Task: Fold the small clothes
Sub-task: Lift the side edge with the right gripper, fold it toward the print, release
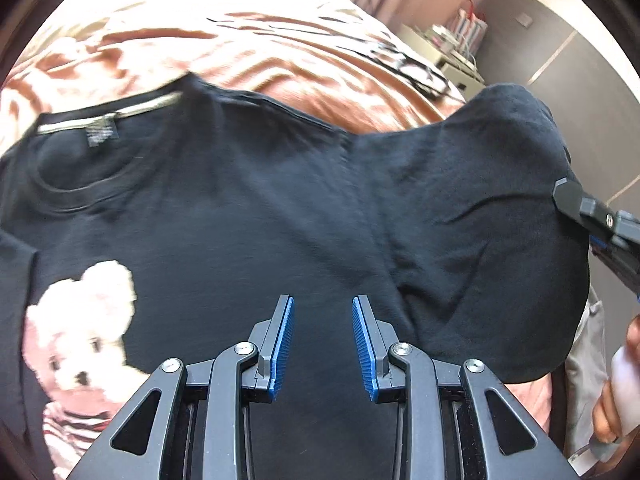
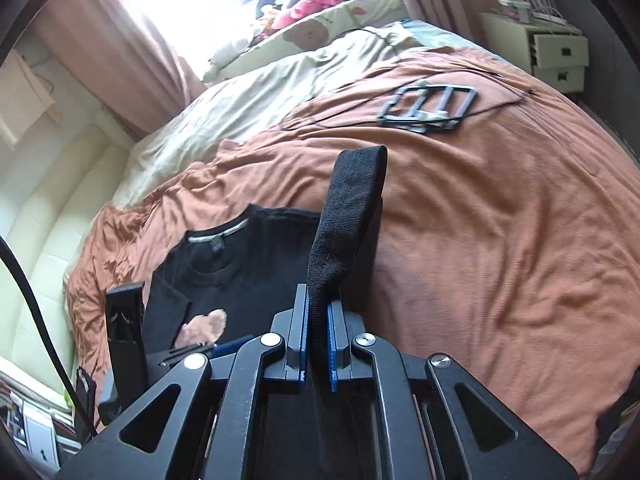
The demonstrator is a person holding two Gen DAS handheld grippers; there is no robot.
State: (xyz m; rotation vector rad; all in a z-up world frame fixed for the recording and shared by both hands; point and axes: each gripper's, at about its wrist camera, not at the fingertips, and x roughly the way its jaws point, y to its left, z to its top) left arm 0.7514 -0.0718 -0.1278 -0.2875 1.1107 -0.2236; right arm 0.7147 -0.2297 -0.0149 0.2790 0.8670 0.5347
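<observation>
A black T-shirt [image 1: 224, 208] with a pink teddy-bear print [image 1: 80, 332] lies face up on an orange bedspread [image 1: 304, 64], its collar toward the far left. My left gripper [image 1: 323, 340] hovers open just above the shirt's middle, blue pads apart with nothing between them. The shirt's right sleeve [image 1: 492, 208] is lifted off the bed. My right gripper [image 2: 318, 336] is shut on that sleeve [image 2: 352, 216], whose hem stands up above the fingers. From the left wrist view the right gripper [image 1: 600, 224] enters at the right edge. The shirt's body [image 2: 240, 256] lies beyond it.
A black frame-like object with cables [image 2: 432, 104] lies on the bedspread [image 2: 500, 240] at the far right. A cream sheet and pillows [image 2: 248, 100] lie toward the headboard. A white drawer unit [image 2: 556, 56] stands beside the bed. A hand [image 1: 616, 400] shows at the right edge.
</observation>
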